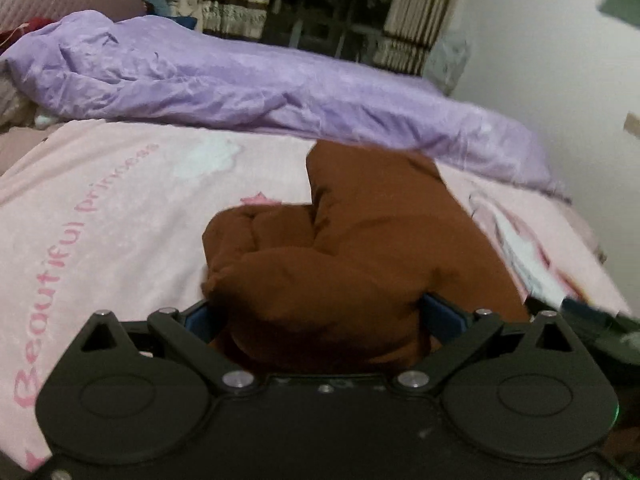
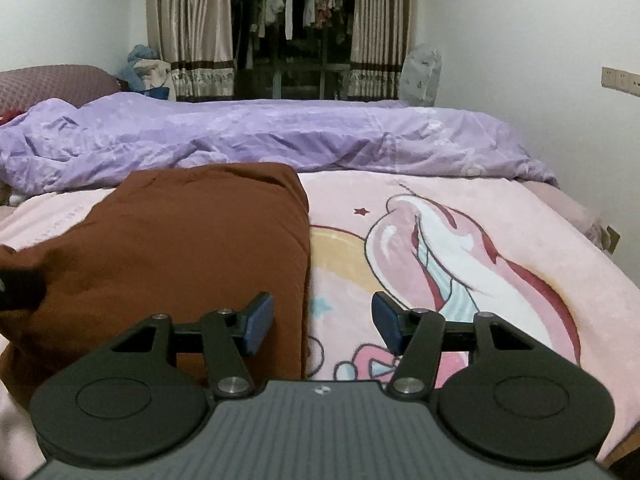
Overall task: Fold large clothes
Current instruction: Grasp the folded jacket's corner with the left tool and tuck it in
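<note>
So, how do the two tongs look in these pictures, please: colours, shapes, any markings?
Both tongs are black, with two round discs at the base and angled linkage bars joined by silver pins. The fingers carry blue rectangular pads. The right tongs have a grey ribbed body with a small round black-and-white mark. The left tongs have a smooth black body. No cables or sleeves show.

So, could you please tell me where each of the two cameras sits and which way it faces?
Left wrist: sits on the left tongs, facing across the bed toward the curtains; brown garment bunched between its blue pads.
Right wrist: sits on the right tongs, facing the same way; pads apart, nothing between them, straddling the garment's right edge over the pink blanket.
Shared: garment, blanket, purple duvet, curtains.
</note>
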Motion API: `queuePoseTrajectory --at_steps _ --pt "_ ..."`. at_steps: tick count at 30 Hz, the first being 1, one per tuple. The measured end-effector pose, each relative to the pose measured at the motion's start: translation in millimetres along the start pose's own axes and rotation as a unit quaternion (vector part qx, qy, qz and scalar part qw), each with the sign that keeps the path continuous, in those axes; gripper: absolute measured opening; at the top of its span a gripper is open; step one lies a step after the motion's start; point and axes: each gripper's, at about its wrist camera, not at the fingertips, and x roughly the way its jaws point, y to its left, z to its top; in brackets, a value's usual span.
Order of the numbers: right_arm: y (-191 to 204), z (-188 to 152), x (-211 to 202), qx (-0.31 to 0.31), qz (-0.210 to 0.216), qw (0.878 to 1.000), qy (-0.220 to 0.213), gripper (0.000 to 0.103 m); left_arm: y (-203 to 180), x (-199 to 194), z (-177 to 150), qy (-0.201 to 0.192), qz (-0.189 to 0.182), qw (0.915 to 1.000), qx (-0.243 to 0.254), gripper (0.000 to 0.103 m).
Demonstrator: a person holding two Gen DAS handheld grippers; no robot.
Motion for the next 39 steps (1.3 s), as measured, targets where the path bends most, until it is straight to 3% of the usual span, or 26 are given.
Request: queuePoseTrajectory --at_steps 5,7,9,12,14,18,23,27,28,30,31,32,35,39 --pt "0 -5 4 -0.013 -0.027 1.000 0.009 0.068 4 -11 4 0.003 -0.003 0.9999 -0.016 0.103" --pt "4 -4 -3 -0.023 -0.019 1.000 0.009 0.064 8 -16 0 0.001 0.002 0.9999 -0.017 0.103" --pt "7 0 -16 -0.025 0.019 0.999 -0.004 0.060 9 -21 -7 -0.004 0.035 0.9994 0.003 0.103" --pt "9 8 -40 0.010 0.147 0.989 -0.022 0.070 7 -23 -17 -0.011 0.079 0.9953 0.054 0.103" --pt "12 10 -45 0.024 0.191 0.981 -0.016 0.072 8 -22 -17 -0.008 0.084 0.9946 0.061 0.103" --pt "29 6 -45 -0.008 0.161 0.987 -0.011 0.072 6 -27 -8 -0.014 0.077 0.9959 0.046 0.103" --pt "32 4 -35 0.005 0.185 0.983 0.012 0.072 -6 -26 0 -0.025 0.092 0.9933 0.065 0.103" --pt "39 3 -37 -0.006 0.175 0.984 0.008 0.073 -14 -11 0 -0.012 0.091 0.9924 0.082 0.103" --pt "40 3 -37 -0.008 0.174 0.985 0.009 0.073 -15 -7 -1 -0.009 0.094 0.9920 0.084 0.101" --pt "42 1 -36 -0.011 0.171 0.985 0.012 0.074 -16 1 -4 -0.005 0.089 0.9925 0.084 0.072" --pt "43 0 -35 -0.014 0.168 0.986 0.015 0.074 -16 5 -5 0.005 0.076 0.9939 0.079 0.040" --pt "45 0 -34 -0.015 0.164 0.986 0.018 0.074 -15 8 -6 0.012 0.075 0.9945 0.072 0.024" --pt "47 -1 -37 -0.022 0.157 0.987 0.016 0.074 -19 1 -9 -0.001 0.077 0.9937 0.081 0.015" --pt "39 5 -48 -0.016 0.171 0.985 0.009 0.074 -26 -45 -11 -0.045 0.066 0.9935 0.082 0.011"
